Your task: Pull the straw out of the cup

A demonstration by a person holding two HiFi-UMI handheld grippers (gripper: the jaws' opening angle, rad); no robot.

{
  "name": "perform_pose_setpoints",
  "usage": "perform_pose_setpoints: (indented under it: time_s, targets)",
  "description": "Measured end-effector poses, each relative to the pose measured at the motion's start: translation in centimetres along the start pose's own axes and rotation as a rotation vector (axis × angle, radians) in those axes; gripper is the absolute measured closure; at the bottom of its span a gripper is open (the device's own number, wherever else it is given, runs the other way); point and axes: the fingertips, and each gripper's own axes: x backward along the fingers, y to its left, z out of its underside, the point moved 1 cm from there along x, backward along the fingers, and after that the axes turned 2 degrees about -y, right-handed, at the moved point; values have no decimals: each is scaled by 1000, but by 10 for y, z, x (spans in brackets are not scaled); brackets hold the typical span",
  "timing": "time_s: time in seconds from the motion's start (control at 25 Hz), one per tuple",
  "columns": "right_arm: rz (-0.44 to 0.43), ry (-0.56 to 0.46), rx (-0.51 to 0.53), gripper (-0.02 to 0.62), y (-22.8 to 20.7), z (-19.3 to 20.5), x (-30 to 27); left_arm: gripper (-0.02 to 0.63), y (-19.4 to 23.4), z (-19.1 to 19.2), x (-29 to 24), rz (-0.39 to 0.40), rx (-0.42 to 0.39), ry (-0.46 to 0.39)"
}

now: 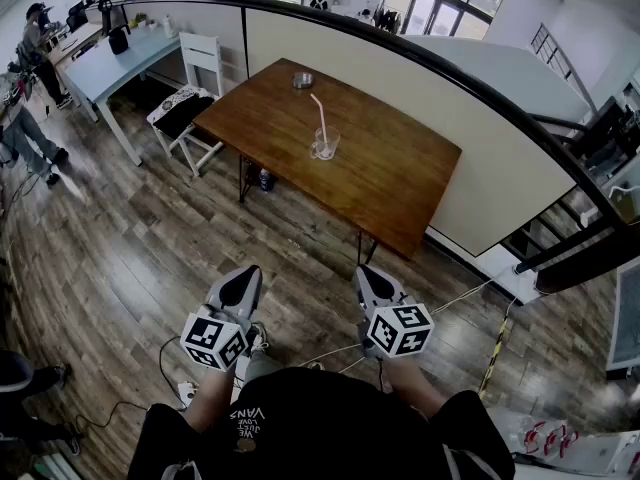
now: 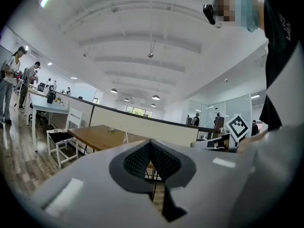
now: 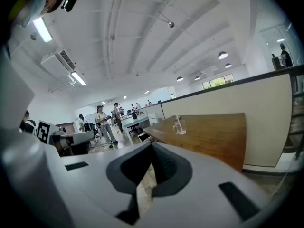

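A clear glass cup [image 1: 324,146] stands near the middle of a brown wooden table [image 1: 400,183], and a pale straw [image 1: 319,116] leans in it. The cup [image 3: 178,126] and straw show small and far off in the right gripper view. My left gripper [image 1: 243,280] and right gripper [image 1: 367,276] are held close to my body over the floor, well short of the table. Both are shut with nothing between the jaws. In the left gripper view the table [image 2: 97,136] lies ahead, the straw [image 2: 126,133] just visible on it.
A small dark dish [image 1: 302,80] sits at the table's far end. A white chair [image 1: 188,108] stands left of the table, a curved partition wall [image 1: 480,138] behind it. Cables [image 1: 470,293] lie on the wooden floor. People stand at desks far left [image 1: 40,43].
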Motion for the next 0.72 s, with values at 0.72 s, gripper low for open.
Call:
perform_pose_setpoints:
  time_s: [0.72]
  targets:
    - [65,-8,-40,414,31,-13,-71,371,73,-7,-31,153,71,33]
